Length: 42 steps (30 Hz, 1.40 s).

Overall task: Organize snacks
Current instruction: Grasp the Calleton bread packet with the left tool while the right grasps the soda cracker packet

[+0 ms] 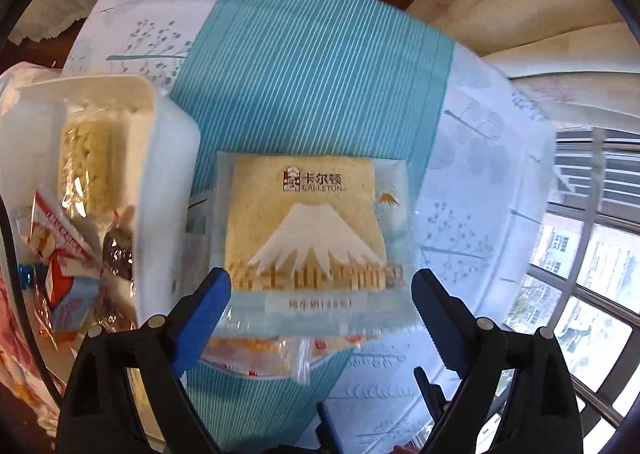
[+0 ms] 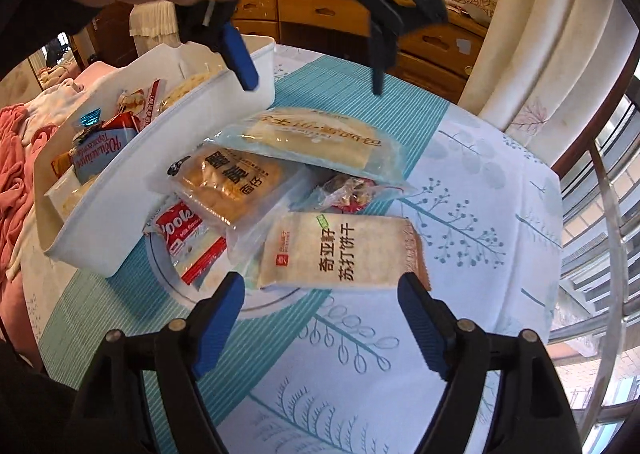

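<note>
A bread pack with a snow-mountain print (image 1: 308, 238) lies on top of a pile of snacks; it also shows in the right wrist view (image 2: 316, 141). My left gripper (image 1: 320, 290) is open, fingers either side of the pack's near edge, above it; it also shows in the right wrist view (image 2: 312, 81). My right gripper (image 2: 320, 294) is open at the near edge of a white soda-cracker pack (image 2: 340, 254). A brown bun pack (image 2: 232, 181), a red cookie pack (image 2: 188, 238) and a small wrapped sweet (image 2: 352, 189) lie beside it. A white bin (image 2: 120, 213) at the left holds several snacks.
The table has a white leaf-print cloth (image 2: 480, 213) with a teal striped runner (image 1: 312, 85). Pink clothes (image 2: 12, 157) lie left of the bin. Wooden drawers (image 2: 328, 17) stand behind. A metal railing and window (image 2: 600, 254) are at the right.
</note>
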Tool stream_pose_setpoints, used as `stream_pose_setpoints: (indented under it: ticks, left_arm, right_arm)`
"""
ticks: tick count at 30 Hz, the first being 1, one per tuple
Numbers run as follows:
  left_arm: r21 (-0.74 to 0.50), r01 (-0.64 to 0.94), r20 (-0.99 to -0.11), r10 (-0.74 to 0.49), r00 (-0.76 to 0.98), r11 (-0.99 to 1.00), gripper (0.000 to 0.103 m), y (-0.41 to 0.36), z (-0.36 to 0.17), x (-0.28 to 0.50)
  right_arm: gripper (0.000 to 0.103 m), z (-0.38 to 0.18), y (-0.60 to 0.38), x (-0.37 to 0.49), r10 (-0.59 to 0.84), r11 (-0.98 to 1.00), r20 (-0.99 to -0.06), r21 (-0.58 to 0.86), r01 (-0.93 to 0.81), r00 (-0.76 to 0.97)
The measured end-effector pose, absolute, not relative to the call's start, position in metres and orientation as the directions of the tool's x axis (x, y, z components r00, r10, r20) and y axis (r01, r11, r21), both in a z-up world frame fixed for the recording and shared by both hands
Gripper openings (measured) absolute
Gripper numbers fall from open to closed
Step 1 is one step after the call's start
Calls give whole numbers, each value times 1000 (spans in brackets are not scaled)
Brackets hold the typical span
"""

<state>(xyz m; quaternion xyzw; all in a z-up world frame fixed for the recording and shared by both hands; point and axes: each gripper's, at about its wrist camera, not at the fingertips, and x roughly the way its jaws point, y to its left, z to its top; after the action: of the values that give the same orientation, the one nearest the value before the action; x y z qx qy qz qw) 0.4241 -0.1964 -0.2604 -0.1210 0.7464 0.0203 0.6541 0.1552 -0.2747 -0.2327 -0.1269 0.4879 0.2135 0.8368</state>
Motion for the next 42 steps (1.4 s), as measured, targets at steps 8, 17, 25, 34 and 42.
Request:
stream_pose_setpoints:
  ticks: [8, 17, 25, 34, 42]
  left_arm:
    - [-54, -175, -979, -87, -186, 983, 97, -209, -298, 439]
    - [36, -111, -984, 16, -177, 993, 103, -226, -316, 455]
    - [72, -79, -986, 59, -159, 994, 103, -230, -334, 474]
    - [76, -63, -989, 68, -132, 995, 103, -240, -344, 478]
    - [72, -37, -993, 68, -95, 997, 102, -239, -337, 462]
  right_arm:
    - [85, -257, -267, 174, 208, 894, -886, 0, -449, 414]
    - [91, -278, -268, 187, 150, 925, -893, -24, -378, 424]
    - [103, -283, -271, 196, 141, 943, -886, -15, -331, 441]
    - [103, -283, -285, 208, 145, 975, -886, 52, -217, 441]
    - [103, -289, -300, 221, 130, 990, -915, 100, -98, 381]
